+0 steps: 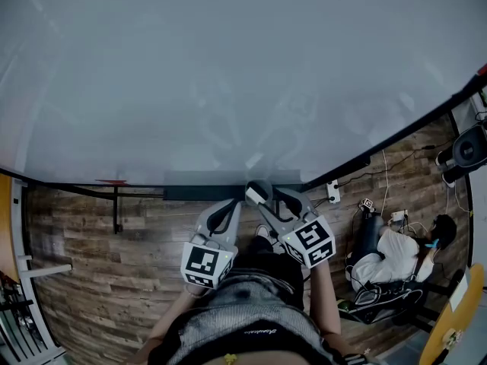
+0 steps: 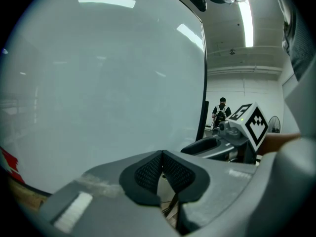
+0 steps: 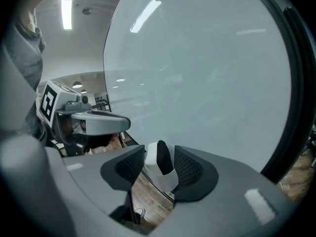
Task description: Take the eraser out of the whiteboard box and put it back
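The eraser, white with a black stripe, sits between the pads of my right gripper, which is shut on it just in front of the whiteboard. In the right gripper view the eraser stands upright between the jaws of the right gripper. The whiteboard box is a dark narrow tray along the board's lower edge, just left of the eraser. My left gripper hovers beside the right one, its pads together with nothing between them.
A person sits on the wooden floor at the right among cables. A white power strip lies below the board's edge. A small red object rests on the ledge at the left. Another person stands far off.
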{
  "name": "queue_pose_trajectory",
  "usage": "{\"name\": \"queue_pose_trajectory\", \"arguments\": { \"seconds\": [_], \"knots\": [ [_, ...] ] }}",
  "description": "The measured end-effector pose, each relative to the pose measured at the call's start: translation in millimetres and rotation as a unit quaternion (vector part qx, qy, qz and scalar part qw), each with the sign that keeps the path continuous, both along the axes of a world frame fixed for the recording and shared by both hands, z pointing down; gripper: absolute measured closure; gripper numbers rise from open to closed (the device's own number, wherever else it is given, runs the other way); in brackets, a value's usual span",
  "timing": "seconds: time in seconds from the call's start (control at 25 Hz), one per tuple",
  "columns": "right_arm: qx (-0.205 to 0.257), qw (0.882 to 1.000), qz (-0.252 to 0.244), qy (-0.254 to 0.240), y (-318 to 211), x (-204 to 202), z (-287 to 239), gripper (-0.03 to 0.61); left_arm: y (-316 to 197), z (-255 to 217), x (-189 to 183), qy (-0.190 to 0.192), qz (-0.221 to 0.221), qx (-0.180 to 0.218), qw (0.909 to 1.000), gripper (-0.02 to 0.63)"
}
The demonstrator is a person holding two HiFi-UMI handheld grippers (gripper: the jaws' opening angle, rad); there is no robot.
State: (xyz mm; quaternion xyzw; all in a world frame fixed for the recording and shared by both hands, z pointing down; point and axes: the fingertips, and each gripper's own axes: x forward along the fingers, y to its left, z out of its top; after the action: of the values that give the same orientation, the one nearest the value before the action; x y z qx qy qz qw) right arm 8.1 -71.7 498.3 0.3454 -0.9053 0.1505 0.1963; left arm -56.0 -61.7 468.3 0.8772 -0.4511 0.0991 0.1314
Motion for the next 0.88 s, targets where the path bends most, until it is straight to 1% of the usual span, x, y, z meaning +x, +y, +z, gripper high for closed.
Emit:
{"name": "queue_pose_trajectory", "arguments": {
  "seconds": [0.2, 0.48, 0.6, 0.68, 0.88],
  "knots": [
    [0.018, 1.0, -0.002, -0.003, 3, -4, -8, 0.439, 0, 3, -1, -0.002, 0.003, -0.003, 1.0, 0.612],
    [0.03, 0.999, -0.013, -0.006, 18, -12, -16, 0.514, 5, 1, 4, -0.011, 0.021, 0.001, 0.9997, 0.612],
    [0.035, 0.999, -0.007, -0.008, 22, -15, -18, 0.549, 8, 2, 8, -0.015, 0.031, 0.001, 0.9994, 0.612],
    [0.04, 0.999, 0.0, -0.009, 22, -16, -19, 0.575, 8, 1, 11, -0.01, 0.035, 0.004, 0.9993, 0.612],
    [0.05, 0.999, 0.012, -0.018, 25, -21, -22, 0.575, 10, 0, 14, -0.004, 0.04, 0.009, 0.9992, 0.612]
  ]
}}
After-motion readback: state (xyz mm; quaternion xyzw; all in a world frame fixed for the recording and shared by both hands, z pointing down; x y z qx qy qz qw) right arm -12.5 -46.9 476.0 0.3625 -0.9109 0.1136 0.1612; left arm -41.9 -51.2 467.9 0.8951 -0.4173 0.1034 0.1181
